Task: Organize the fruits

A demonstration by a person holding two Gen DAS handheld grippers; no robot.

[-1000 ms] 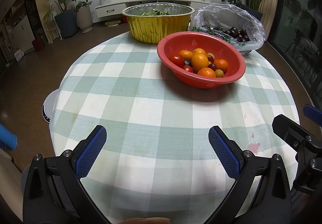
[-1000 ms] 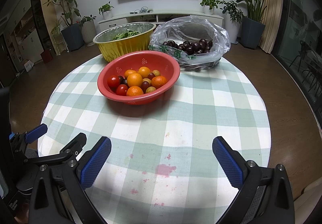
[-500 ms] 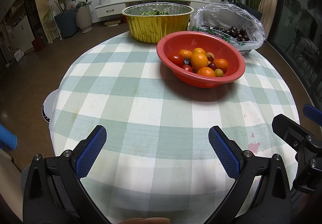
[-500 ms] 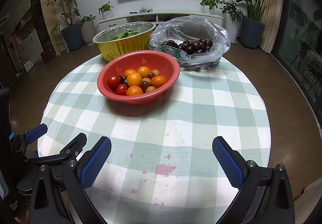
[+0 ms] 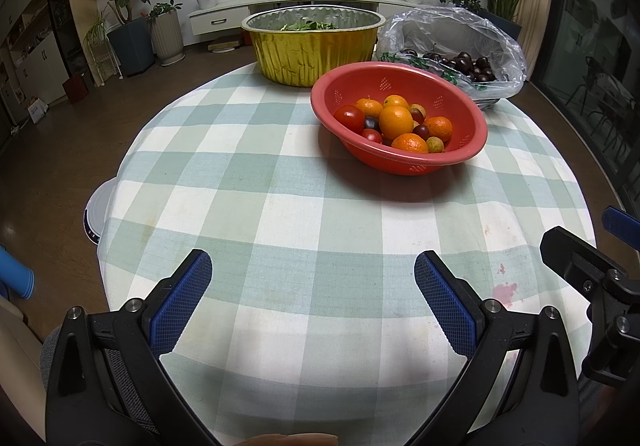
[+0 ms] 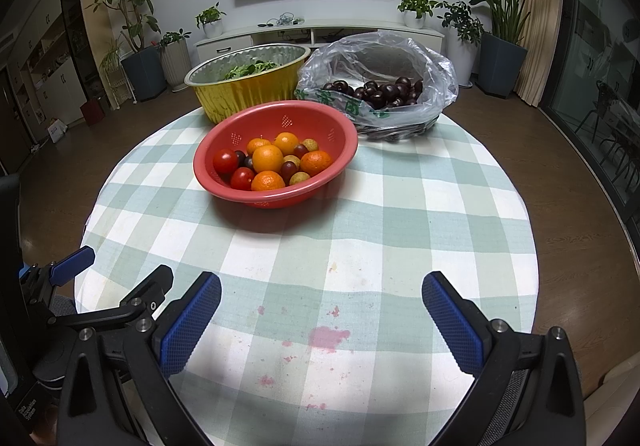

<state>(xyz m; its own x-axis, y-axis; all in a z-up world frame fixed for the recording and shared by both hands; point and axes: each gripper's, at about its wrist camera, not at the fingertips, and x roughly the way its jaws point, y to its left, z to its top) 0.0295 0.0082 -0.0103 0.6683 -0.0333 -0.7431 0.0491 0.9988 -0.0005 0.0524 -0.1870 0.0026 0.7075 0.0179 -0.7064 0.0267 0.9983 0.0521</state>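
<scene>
A red colander bowl (image 5: 348,85) (image 6: 320,125) stands on the far half of the round table and holds oranges (image 5: 396,121) (image 6: 267,158), red tomatoes (image 5: 349,118) (image 6: 225,161), dark plums and small yellow fruits. My left gripper (image 5: 312,278) is open and empty over the near table edge. My right gripper (image 6: 322,294) is open and empty, also near the front edge, to the right of the left one. Both are well short of the bowl.
A gold foil pan (image 5: 312,45) (image 6: 248,85) with greens stands behind the bowl. A clear plastic bag of dark cherries (image 5: 464,61) (image 6: 384,89) lies at the back right. The checked tablecloth (image 5: 280,173) has pink stains (image 6: 328,338) near the front.
</scene>
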